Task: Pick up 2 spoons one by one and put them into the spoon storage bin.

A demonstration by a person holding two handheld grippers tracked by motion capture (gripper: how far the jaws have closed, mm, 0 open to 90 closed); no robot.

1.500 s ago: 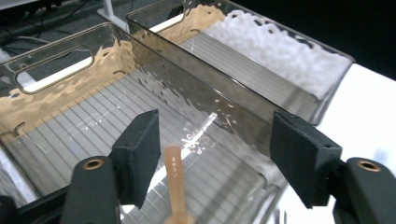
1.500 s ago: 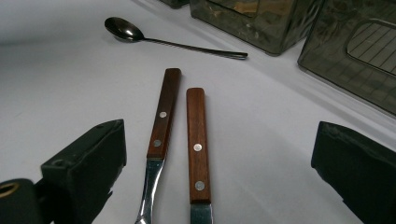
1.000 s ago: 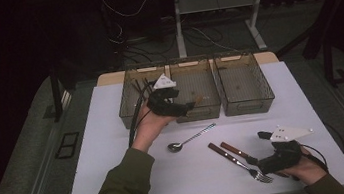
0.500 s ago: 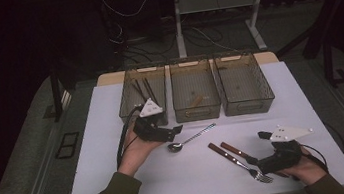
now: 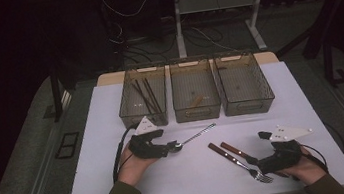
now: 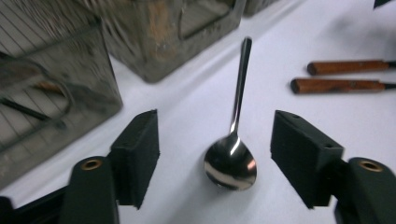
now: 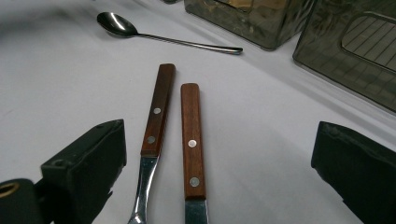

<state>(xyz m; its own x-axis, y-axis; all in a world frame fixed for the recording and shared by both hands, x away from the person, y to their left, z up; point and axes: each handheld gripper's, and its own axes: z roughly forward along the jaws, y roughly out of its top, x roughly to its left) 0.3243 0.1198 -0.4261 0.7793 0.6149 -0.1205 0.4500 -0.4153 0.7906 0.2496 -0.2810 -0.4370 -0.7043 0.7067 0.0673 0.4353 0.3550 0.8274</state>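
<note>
You are lowering the left gripper (image 5: pixel 172 148) from the bins onto the spoon (image 6: pixel 232 155); jaws narrowing, still unclenched astride its bowl. Right gripper (image 7: pixel 219 163) released.

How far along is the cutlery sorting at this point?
Done: dark sticks lie in the left bin, and one wooden piece in the middle bin. In hand: the left gripper, closing, straddles the spoon without touching it. Left: the fork and knife between the right gripper's open jaws.

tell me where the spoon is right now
In the high view the spoon lies on the white table, left of centre, just in front of the middle bin. Its bowl sits between the left gripper jaws, untouched.
</note>
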